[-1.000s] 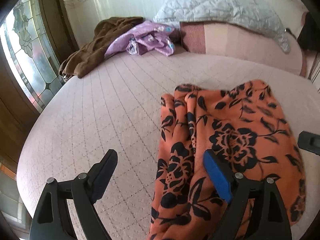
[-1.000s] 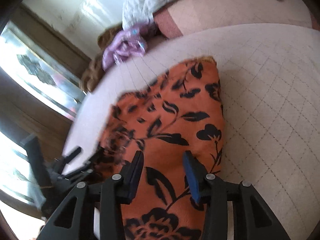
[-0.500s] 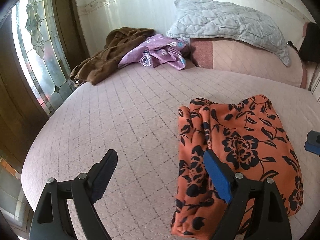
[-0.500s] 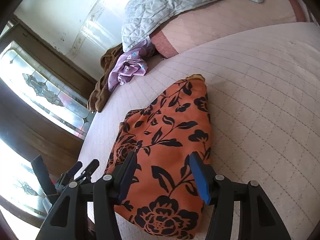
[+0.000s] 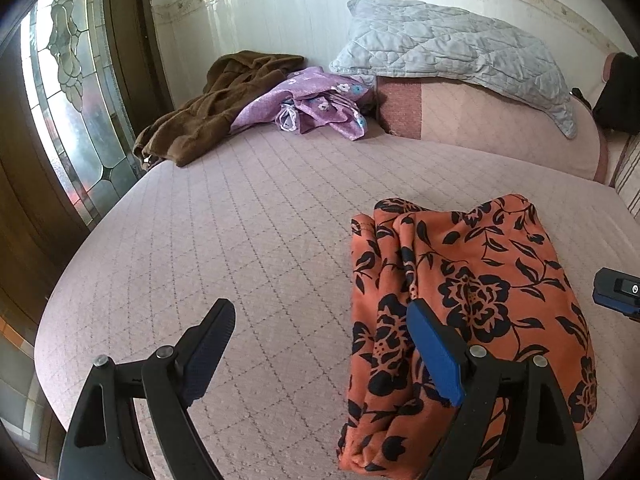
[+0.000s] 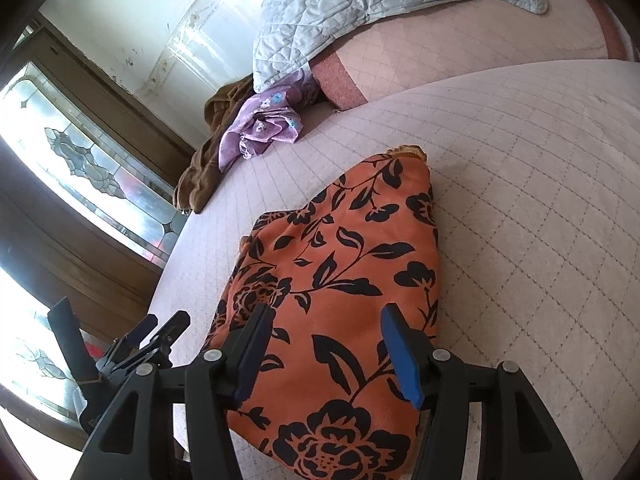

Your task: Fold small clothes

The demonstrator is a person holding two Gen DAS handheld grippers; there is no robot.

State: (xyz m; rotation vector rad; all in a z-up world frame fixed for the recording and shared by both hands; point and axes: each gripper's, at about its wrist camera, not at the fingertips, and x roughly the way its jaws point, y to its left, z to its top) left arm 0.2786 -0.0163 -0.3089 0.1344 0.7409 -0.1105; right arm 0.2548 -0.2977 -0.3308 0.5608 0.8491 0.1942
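Observation:
An orange garment with black flowers [image 5: 480, 280] lies folded into a thick bundle on the pink quilted bed [image 5: 240, 220]. My left gripper [image 5: 320, 312] hangs wide open above the bed, just left of the bundle's rolled edge, with nothing between its fingers. In the right wrist view the same garment [image 6: 340, 260] stretches away under my right gripper [image 6: 326, 316]. Its jaws stand apart above the cloth's near end and hold nothing. The left gripper [image 6: 160, 332] shows at the bed's left edge, and the right gripper's tip [image 5: 616, 292] peeks in at the right.
A brown garment [image 5: 208, 120] and a purple flowered one [image 5: 316, 108] lie heaped at the far side of the bed. A grey quilted pillow [image 5: 452, 52] rests on a pink bolster [image 5: 500, 128]. A stained-glass door [image 5: 80, 100] stands left of the bed.
My left gripper drew back and rose off the orange garment. The right gripper's jaws spread wider and it also backed away, leaving the folded garment lying on the bed.

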